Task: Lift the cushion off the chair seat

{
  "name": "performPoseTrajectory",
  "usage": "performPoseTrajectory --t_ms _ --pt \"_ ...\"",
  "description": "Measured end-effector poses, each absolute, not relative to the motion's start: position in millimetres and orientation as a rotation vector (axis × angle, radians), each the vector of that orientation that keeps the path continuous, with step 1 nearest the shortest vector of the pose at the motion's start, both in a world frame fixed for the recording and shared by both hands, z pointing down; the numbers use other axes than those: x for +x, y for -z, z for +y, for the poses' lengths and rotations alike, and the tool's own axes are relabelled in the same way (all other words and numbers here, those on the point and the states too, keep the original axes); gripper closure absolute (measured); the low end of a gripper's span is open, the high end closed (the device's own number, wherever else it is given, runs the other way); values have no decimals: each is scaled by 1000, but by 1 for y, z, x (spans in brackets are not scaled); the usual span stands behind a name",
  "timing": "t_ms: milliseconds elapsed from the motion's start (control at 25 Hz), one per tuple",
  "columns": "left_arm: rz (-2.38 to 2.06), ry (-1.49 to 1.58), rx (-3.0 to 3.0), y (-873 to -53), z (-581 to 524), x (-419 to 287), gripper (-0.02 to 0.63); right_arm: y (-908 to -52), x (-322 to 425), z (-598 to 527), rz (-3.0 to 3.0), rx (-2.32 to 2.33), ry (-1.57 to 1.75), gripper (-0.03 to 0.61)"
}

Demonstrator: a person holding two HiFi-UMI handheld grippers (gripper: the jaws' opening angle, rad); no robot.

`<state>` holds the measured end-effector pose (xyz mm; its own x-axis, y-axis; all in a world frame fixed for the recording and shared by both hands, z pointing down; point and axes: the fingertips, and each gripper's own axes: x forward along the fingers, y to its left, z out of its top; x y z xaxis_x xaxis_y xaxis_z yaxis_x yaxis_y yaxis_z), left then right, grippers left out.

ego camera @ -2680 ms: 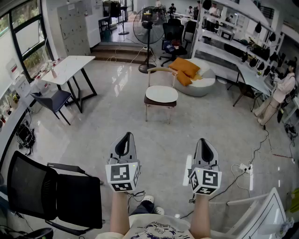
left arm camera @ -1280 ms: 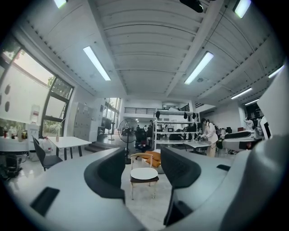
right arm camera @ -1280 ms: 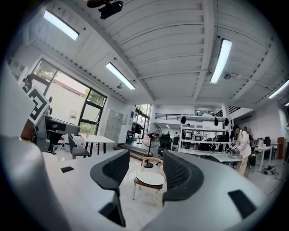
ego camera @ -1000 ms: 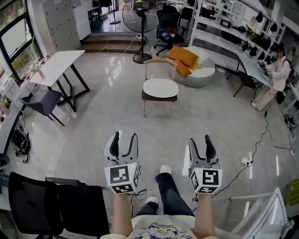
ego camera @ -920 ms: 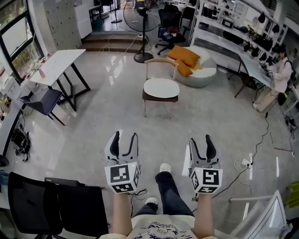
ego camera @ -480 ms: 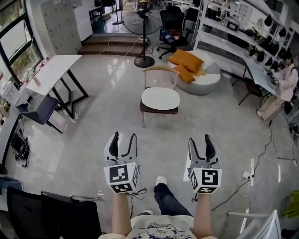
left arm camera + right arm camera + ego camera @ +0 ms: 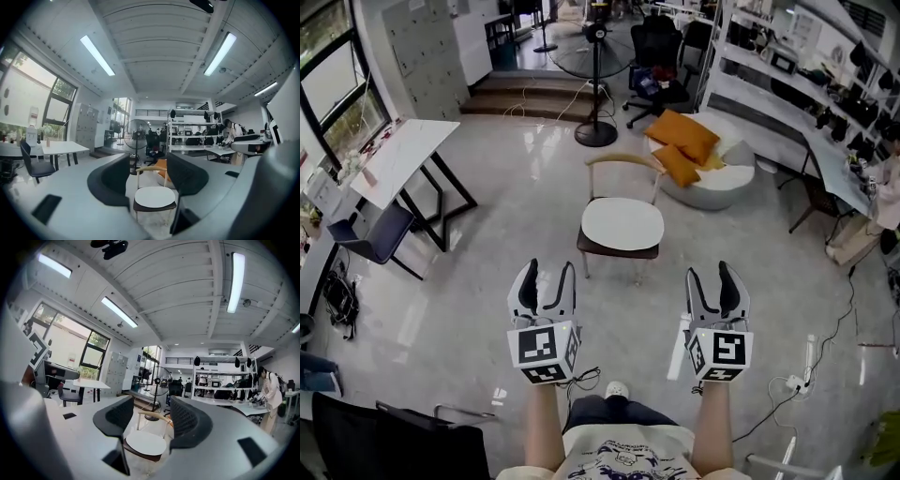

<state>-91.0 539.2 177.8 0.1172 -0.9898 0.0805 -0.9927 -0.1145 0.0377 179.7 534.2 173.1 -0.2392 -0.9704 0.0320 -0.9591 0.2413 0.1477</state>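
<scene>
Our left gripper (image 7: 547,277) now has its fingers spread with nothing between them; a few seconds back they were pressed together. Ahead of those fingers and a little to their right, the chair (image 7: 623,165) sits closer to us than it did a second ago, because we have been walking toward it. The round white cushion (image 7: 622,224) lies flat on the chair seat, untouched and well beyond both sets of fingertips. In each gripper view it shows far off through the gap between the fingers. Our right gripper (image 7: 713,278) is likewise spread and empty, with the cushion ahead and to its left. We judge the approach unfinished: we must close the remaining gap before either gripper can reach the cushion's edge.
</scene>
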Motion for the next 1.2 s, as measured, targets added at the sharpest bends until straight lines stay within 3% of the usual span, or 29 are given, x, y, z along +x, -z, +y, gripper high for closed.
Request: performPoseTrajectory --t_ms 560,1200 --pt "-2024 -143 2227 -211 399 -94 373 -206 185 389 -2368 1834 47 319" --pt "-1883 -174 2281 -227 107 -133 373 -215 151 114 -2276 1937 -40 319"
